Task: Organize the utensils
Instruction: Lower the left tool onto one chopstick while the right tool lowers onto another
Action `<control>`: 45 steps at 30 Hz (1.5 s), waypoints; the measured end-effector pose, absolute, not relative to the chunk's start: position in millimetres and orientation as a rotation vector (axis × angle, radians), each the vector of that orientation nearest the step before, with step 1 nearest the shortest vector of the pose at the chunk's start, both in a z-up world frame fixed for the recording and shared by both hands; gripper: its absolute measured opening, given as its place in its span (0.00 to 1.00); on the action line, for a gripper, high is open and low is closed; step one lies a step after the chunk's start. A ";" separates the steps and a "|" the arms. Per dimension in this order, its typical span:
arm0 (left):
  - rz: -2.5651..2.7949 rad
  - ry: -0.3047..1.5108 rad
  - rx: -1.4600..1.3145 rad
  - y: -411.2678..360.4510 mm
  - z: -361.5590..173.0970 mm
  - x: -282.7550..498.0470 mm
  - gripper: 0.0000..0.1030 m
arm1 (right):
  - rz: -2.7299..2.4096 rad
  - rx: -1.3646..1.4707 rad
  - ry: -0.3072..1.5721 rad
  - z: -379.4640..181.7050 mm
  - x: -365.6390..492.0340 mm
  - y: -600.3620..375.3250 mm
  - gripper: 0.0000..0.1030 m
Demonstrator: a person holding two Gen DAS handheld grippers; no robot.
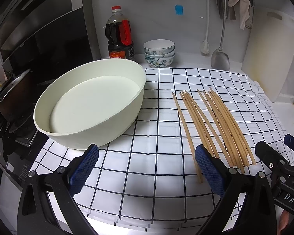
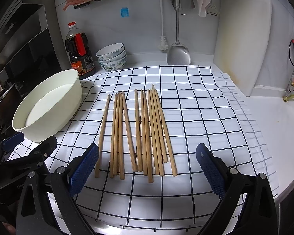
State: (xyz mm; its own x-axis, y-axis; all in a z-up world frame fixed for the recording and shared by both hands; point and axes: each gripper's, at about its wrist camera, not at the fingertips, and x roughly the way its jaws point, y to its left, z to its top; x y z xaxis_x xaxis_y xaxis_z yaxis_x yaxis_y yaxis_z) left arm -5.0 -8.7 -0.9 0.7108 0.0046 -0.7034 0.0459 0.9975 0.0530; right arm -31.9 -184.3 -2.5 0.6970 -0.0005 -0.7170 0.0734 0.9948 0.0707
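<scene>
Several wooden chopsticks (image 2: 145, 133) lie side by side on a white checked cloth (image 2: 196, 117); they also show in the left wrist view (image 1: 211, 125). A cream oval basin (image 1: 92, 101) stands empty at the cloth's left; it also shows in the right wrist view (image 2: 49, 105). My left gripper (image 1: 147, 168) is open and empty, just left of the chopsticks' near ends. My right gripper (image 2: 147, 166) is open and empty, its fingers either side of the chopsticks' near ends. The right gripper also shows in the left wrist view (image 1: 276, 152).
A soy sauce bottle (image 1: 119, 35) and stacked patterned bowls (image 1: 159, 52) stand at the back. A metal spatula (image 1: 220, 58) and brush hang on the wall. A white cutting board (image 2: 243, 39) leans at right. A stove with a pot (image 1: 11, 96) is at left.
</scene>
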 end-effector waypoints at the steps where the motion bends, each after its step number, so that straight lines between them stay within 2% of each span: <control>1: -0.025 0.781 0.069 -9.0 -1.3 -4.9 0.94 | -0.042 0.097 0.799 -2.5 -31.5 -185.1 0.92; 13: -0.098 0.838 0.021 -17.2 -13.3 -1.0 0.94 | -0.057 0.090 0.793 -4.8 -23.7 -209.5 0.92; 21: -0.116 0.863 0.019 -35.2 -29.6 6.7 0.94 | -0.014 0.165 0.868 -26.4 2.0 -248.4 0.92; 34: 0.001 0.924 0.055 -49.9 -58.8 34.1 0.94 | -0.021 0.004 0.983 -59.2 65.1 -250.5 0.92; 45: 0.056 0.941 0.036 -51.8 -71.0 51.3 0.94 | -0.039 -0.034 1.045 -81.9 76.4 -260.6 0.92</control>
